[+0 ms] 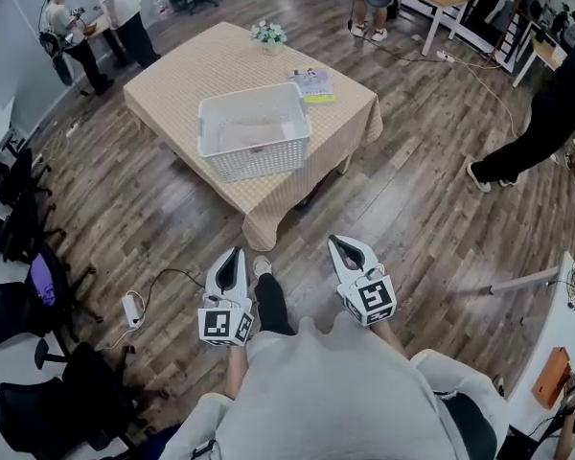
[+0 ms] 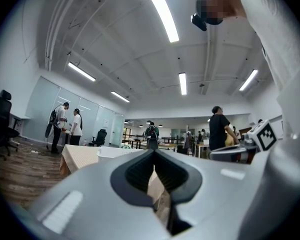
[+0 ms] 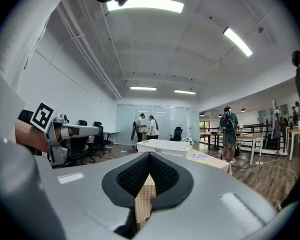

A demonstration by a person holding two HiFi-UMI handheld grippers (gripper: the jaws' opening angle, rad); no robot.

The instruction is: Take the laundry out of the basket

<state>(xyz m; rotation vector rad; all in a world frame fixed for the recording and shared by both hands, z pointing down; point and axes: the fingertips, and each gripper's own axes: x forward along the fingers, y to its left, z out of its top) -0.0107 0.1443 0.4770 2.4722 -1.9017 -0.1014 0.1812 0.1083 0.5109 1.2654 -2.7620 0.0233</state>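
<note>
A white slatted laundry basket (image 1: 254,132) stands on a low table with a checked cloth (image 1: 172,89), some way ahead of me. Something pale lies inside it, too far off to make out. Both grippers are held near my body, well short of the table. My left gripper (image 1: 235,254) is shut with nothing in it, its tips meeting in the left gripper view (image 2: 154,152), where the basket (image 2: 115,153) shows beyond. My right gripper (image 1: 338,243) is also shut and empty (image 3: 150,155), pointing towards the basket (image 3: 164,146).
A small flower pot (image 1: 268,34) and a booklet (image 1: 312,83) sit on the table behind the basket. Office chairs (image 1: 19,257) line the left side, and a power strip with its cable (image 1: 132,307) lies on the wooden floor. People stand at the far left (image 1: 105,12) and at the right (image 1: 546,123).
</note>
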